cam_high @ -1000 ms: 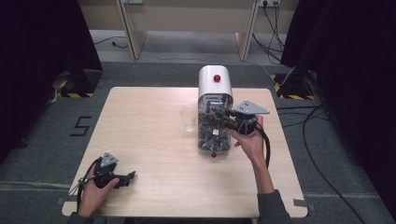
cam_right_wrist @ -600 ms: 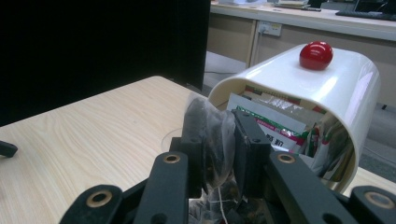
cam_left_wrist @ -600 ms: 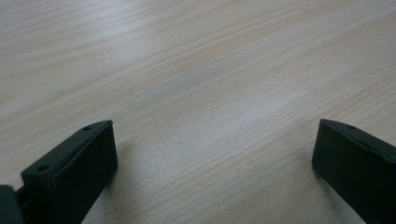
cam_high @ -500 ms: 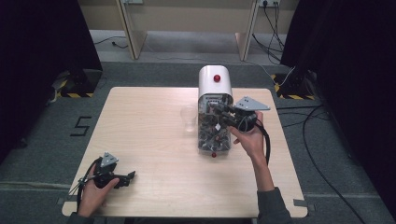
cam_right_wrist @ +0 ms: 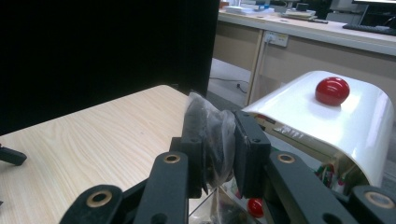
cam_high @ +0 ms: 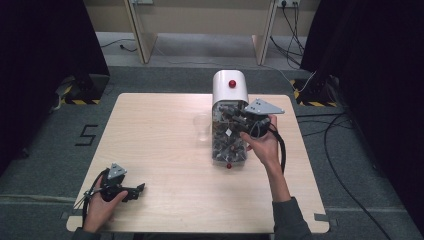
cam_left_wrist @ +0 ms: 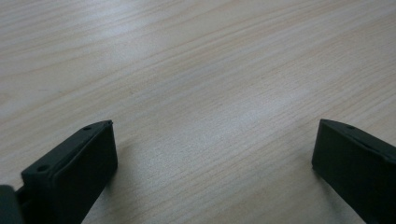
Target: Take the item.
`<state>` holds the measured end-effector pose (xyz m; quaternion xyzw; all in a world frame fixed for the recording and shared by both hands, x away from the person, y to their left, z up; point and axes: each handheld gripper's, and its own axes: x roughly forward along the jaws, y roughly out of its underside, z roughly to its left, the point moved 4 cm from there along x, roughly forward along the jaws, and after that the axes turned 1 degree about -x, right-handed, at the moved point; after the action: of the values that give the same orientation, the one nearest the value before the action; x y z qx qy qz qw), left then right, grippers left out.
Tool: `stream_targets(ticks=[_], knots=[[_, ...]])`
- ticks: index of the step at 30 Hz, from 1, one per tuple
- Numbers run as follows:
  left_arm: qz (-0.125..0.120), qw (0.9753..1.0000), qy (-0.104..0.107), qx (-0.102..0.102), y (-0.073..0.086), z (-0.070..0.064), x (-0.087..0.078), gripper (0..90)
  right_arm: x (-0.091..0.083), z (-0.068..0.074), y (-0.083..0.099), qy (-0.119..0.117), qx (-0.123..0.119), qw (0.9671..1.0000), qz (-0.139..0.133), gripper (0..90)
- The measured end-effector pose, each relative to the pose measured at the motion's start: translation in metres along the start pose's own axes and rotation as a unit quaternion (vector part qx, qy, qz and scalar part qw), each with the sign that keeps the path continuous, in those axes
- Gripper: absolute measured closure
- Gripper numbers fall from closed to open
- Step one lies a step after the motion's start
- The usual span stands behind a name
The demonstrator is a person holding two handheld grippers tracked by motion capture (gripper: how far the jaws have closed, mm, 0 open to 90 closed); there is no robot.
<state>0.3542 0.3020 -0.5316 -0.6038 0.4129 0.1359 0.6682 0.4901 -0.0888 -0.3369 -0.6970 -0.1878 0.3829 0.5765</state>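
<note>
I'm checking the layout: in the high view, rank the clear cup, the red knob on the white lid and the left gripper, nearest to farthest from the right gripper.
1. red knob, just beyond the right gripper
2. clear cup, to its left
3. left gripper, at the near-left corner

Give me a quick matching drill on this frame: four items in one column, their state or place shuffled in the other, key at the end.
Items:
1. left gripper
2. right gripper
3. clear cup
4. red knob

States:
A. on top of the white dispenser
B. shut on a dark packet
C. open, low over bare table
D. standing on the table left of the dispenser

Pairs: 1-C, 2-B, 3-D, 4-A
</note>
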Motion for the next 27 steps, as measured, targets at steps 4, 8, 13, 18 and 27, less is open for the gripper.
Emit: stream_targets(ticks=[4,8,13,18,27], knots=[[0.0,1.0,0.0,0.0,0.0,0.0,0.0,0.0,0.002,0.001,-0.005,-0.001,-0.007,1.0,-0.002,76.8],[0.0,1.0,0.0,0.0,0.0,0.0,0.0,0.0,0.005,0.005,-0.009,-0.005,-0.009,0.9999,-0.002,76.8],[0.0,1.0,0.0,0.0,0.0,0.0,0.0,0.0,0.011,0.009,-0.014,-0.009,-0.015,0.9998,-0.001,76.8],[0.001,1.0,0.0,0.001,0.0,0.0,0.0,0.0,0.017,0.013,-0.018,-0.012,-0.023,0.9997,0.004,76.8],[0.0,1.0,0.0,0.001,0.0,0.0,0.0,0.0,0.032,0.018,-0.027,-0.017,-0.03,0.9993,0.014,76.8]])
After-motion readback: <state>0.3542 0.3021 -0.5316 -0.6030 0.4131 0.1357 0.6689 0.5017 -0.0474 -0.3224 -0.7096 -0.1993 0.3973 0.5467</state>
